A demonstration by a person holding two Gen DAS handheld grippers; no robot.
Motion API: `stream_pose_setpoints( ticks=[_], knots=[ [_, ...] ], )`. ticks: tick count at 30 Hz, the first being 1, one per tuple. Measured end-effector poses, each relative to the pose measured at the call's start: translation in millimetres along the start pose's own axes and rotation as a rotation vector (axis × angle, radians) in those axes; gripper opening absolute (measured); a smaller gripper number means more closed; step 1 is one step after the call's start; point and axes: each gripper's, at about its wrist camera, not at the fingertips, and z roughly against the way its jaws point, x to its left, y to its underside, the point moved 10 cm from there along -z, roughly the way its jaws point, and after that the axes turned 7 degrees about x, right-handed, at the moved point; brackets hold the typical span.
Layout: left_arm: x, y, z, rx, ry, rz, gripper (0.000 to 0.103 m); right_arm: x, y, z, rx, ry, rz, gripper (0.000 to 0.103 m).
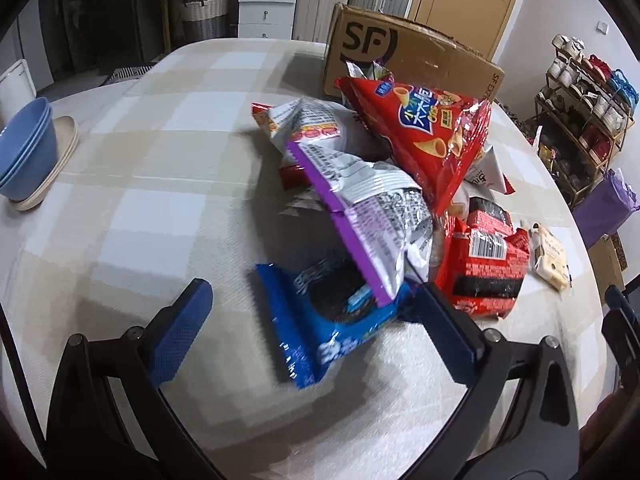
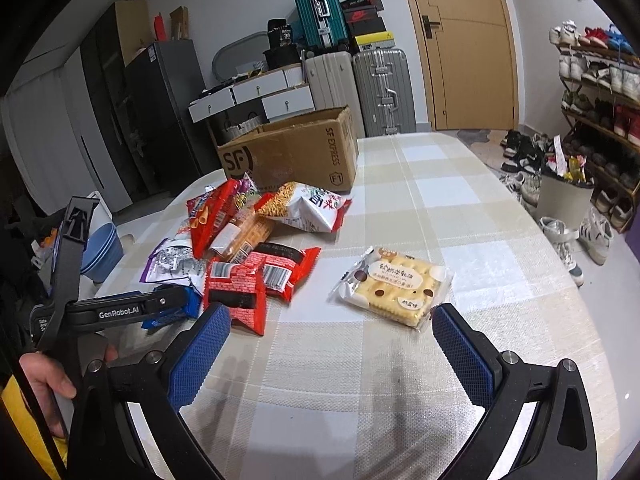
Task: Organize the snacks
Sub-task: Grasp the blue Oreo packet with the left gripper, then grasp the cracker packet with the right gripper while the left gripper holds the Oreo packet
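Snacks point(image 1: 384, 184) heaped, lower packets half-buried.

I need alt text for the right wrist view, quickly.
The right gripper hovers open over a checked tablecloth, aimed at a lone cracker packet. To its left lies a heap of snack bags before an open cardboard box; the left gripper reaches in.
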Motion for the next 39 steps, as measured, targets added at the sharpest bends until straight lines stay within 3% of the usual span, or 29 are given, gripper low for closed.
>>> stream_pose_setpoints(
  ticks=[3,6,13,16,25,31,39],
  knots=[
    [-3,3,-5,0.023,-0.002,0.012,0.099,-2,2,-4,0.014,-0.008,-0.011,0.103],
    [-5,0,-5,0.008,0.019,0.007,0.087,-3,2,-4,0.017,-0.014,-0.016,0.103],
    [-18,15,5,0.004,0.053,-0.077,0.045,4,5,-2,0.017,-0.015,0.005,0.103],
    [-19,22,10,0.005,0.070,-0.099,0.039,9,6,1,0.018,-0.013,0.013,0.103],
    [-9,29,19,-0.016,0.120,-0.083,0.038,26,6,9,0.010,-0.027,0.044,0.103],
    [-1,40,39,-0.051,0.139,-0.078,0.038,21,0,10,0.011,-0.074,-0.009,0.103],
    [13,48,60,-0.091,0.168,-0.080,0.039,-34,-14,2,0.038,0.057,-0.055,0.103]
  ],
)
